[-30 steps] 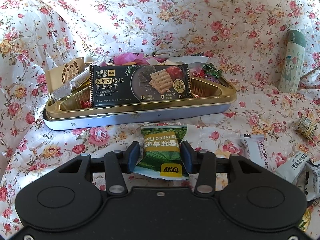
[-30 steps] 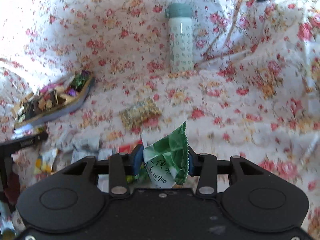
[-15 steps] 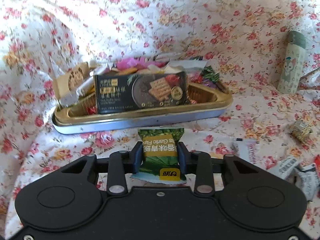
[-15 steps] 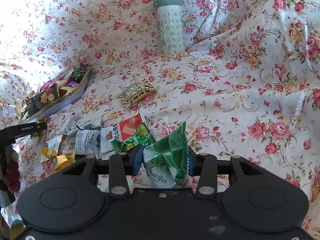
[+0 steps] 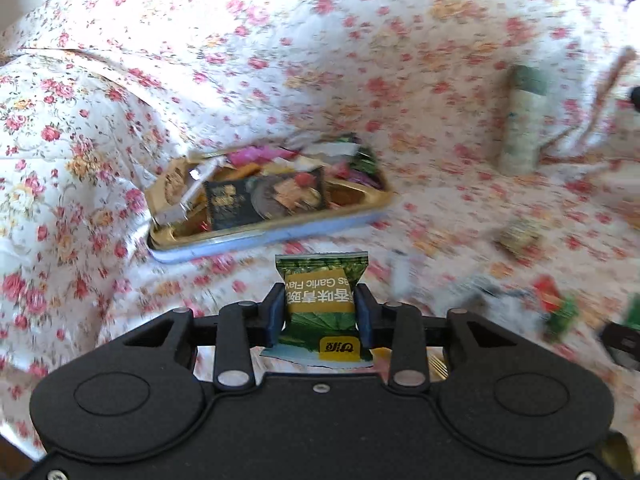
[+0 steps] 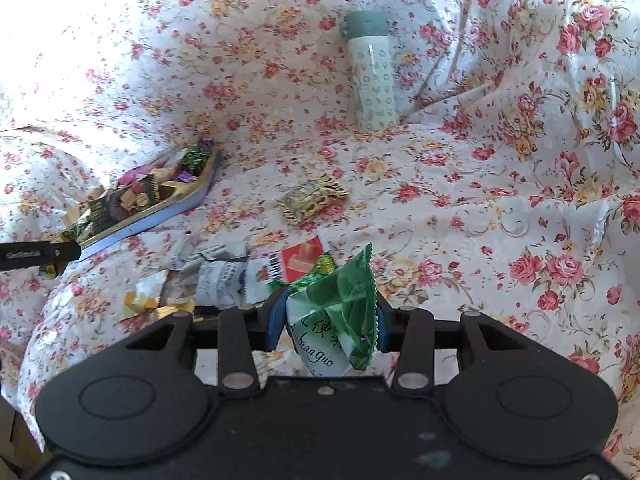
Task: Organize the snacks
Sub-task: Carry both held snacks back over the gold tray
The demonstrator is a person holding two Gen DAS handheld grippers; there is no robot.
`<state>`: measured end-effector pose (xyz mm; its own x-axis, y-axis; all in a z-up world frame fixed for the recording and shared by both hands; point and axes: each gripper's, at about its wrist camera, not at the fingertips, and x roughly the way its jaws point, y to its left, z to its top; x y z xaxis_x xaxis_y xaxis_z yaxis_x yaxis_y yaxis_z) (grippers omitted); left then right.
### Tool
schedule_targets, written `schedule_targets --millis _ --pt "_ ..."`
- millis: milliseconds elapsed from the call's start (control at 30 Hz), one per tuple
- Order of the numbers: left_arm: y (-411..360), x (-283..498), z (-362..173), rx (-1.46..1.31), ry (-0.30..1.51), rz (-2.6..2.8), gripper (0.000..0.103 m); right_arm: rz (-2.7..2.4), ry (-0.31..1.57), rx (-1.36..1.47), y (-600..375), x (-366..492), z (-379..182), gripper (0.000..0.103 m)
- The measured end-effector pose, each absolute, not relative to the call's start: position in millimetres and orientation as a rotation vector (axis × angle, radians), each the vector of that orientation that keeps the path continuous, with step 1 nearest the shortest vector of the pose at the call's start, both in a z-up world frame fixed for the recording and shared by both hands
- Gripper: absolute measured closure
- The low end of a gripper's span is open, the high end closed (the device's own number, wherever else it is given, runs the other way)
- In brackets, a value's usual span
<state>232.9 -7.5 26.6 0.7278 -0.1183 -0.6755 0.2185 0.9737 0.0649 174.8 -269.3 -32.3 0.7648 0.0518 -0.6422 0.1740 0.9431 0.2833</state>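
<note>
Snacks: two packets in hand, the rest split between a tray and the flowered cloth (image 6: 480, 208). Left gripper (image 5: 320, 312) has just been closing and now clamps a green garlic-flavour packet (image 5: 321, 296) by its side edges, label facing the camera, top seal sticking out ahead of the fingertips. Right gripper (image 6: 326, 320) is clamped on a crumpled green-and-white packet (image 6: 336, 308), squeezed across its middle.

Tray (image 5: 276, 232) lies ahead and a little left of the left gripper, already crowded with a dark biscuit pack (image 5: 264, 200) and small sweets. Loose wrappers (image 6: 216, 276) sit just ahead-left of the right gripper; a gold-patterned packet (image 6: 312, 200) lies further ahead, and a bottle (image 6: 372, 76) stands beyond it.

Handling, judged: packets are light, soft, air-filled foil, somewhat slippery; contents probably crush under hard squeeze. Best hold is across the flat body or on a crimped end seal. Left view is motion-blurred, so the tray's free slots are uncertain.
</note>
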Motion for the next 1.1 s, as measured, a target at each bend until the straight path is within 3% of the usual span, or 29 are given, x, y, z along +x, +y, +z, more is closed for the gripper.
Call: schedule_targets --millis 433,1100 --pt "-12 145 19 0.086 0.943 -0.254 0.059 0.064 0.711 0.326 -241 129 -16 0.058" --pt "-2 71 -29 0.033 1.163 -0.216 0.059 0.196 0.967 0.283 -209 52 -43 0.058"
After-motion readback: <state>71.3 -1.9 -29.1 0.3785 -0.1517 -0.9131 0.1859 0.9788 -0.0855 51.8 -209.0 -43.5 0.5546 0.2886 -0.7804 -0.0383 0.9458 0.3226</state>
